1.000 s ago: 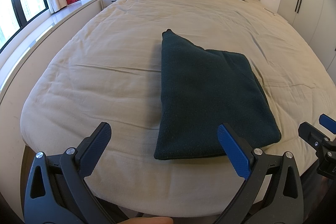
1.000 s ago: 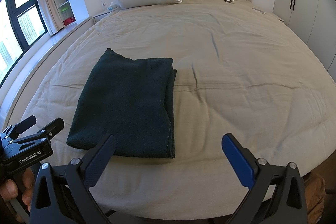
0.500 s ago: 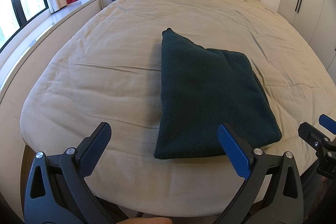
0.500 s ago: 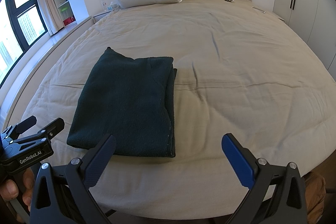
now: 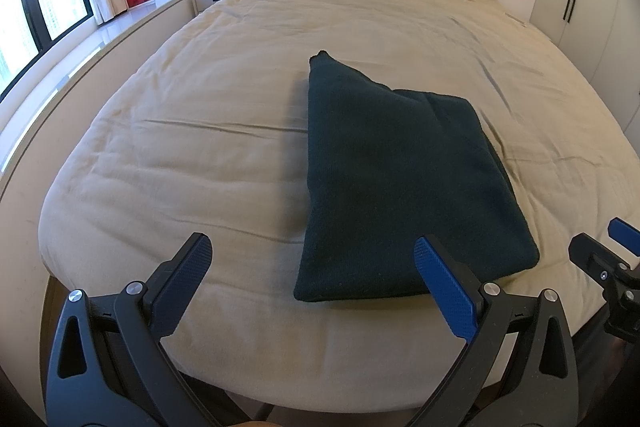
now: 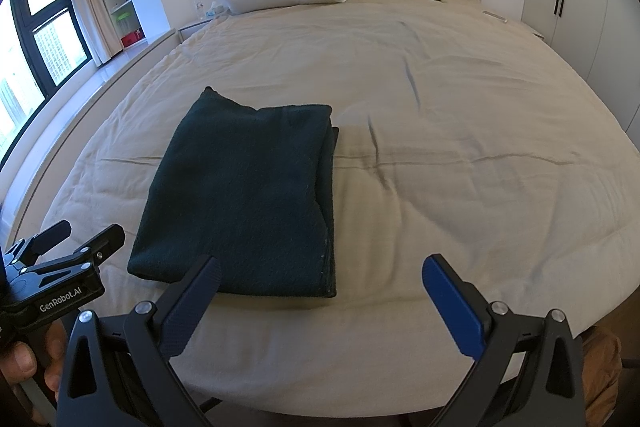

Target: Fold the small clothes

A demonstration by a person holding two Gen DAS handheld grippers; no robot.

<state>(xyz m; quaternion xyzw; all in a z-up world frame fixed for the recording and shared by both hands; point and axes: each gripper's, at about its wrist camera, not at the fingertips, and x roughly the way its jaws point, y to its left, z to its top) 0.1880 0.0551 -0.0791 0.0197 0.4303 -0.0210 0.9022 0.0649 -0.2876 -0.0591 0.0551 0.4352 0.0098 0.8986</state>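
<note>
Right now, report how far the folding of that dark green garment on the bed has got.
Looks done: the dark green knitted garment lies folded into a compact layered rectangle on the beige quilted bed cover, stacked edges showing along its right side. In hand: nothing; the left gripper and right gripper both have open jaws, held short of the cloth. Left: at most another fold or tidying; no other clothes are visible.

L gripper [image 5: 314, 281] & R gripper [image 6: 320, 293] both wide apart, empty, side-by-side.

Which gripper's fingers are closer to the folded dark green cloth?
The left gripper: its blue fingertip overlaps the folded dark green cloth; the right gripper points beside it.
</note>
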